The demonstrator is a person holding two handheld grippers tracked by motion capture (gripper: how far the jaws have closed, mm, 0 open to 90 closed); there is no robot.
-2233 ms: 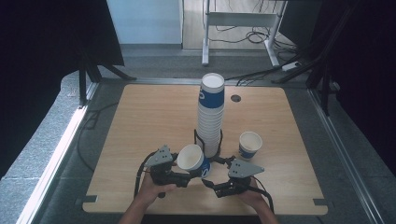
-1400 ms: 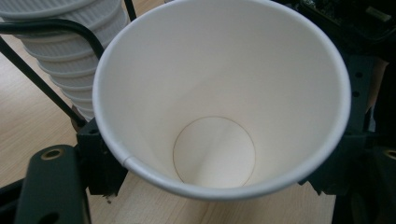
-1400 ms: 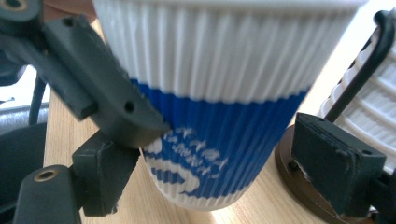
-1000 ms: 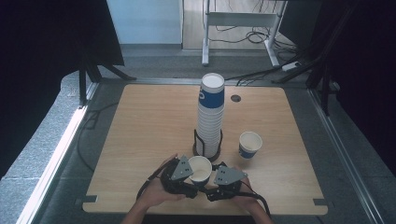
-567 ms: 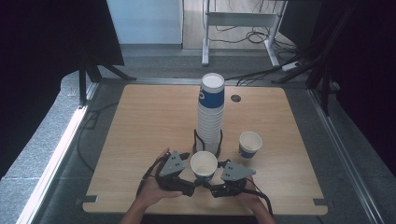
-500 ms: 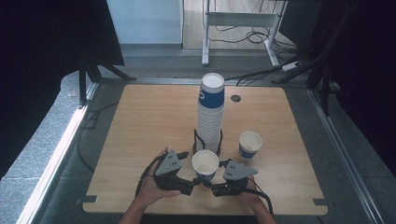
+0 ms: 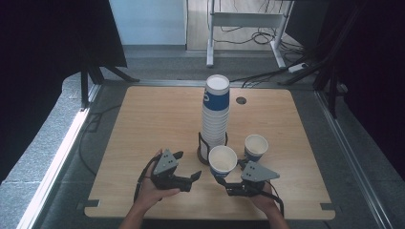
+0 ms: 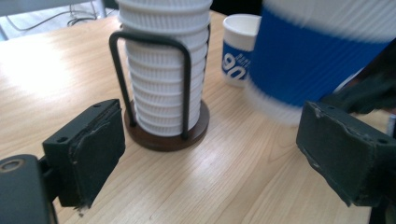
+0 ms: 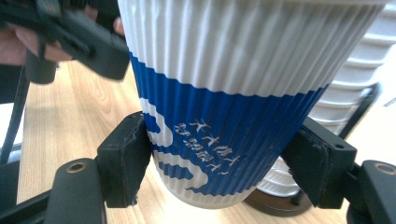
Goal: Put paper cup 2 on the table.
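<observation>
The right gripper (image 7: 220,177) pinches the ribbed blue-and-white paper cup (image 7: 222,161) just in front of the tall stack of cups (image 7: 215,114), the left gripper (image 7: 191,168) has just spread its empty jaws, so next the cup likely gets set down beside the other paper cup (image 7: 255,146).

Cup stack (image 7: 216,114) and standing cup (image 7: 255,147) block the far side.

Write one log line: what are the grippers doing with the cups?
right hand-held gripper: shut on paper cup | left hand-held gripper: open, just released | cup stack: in holder
</observation>
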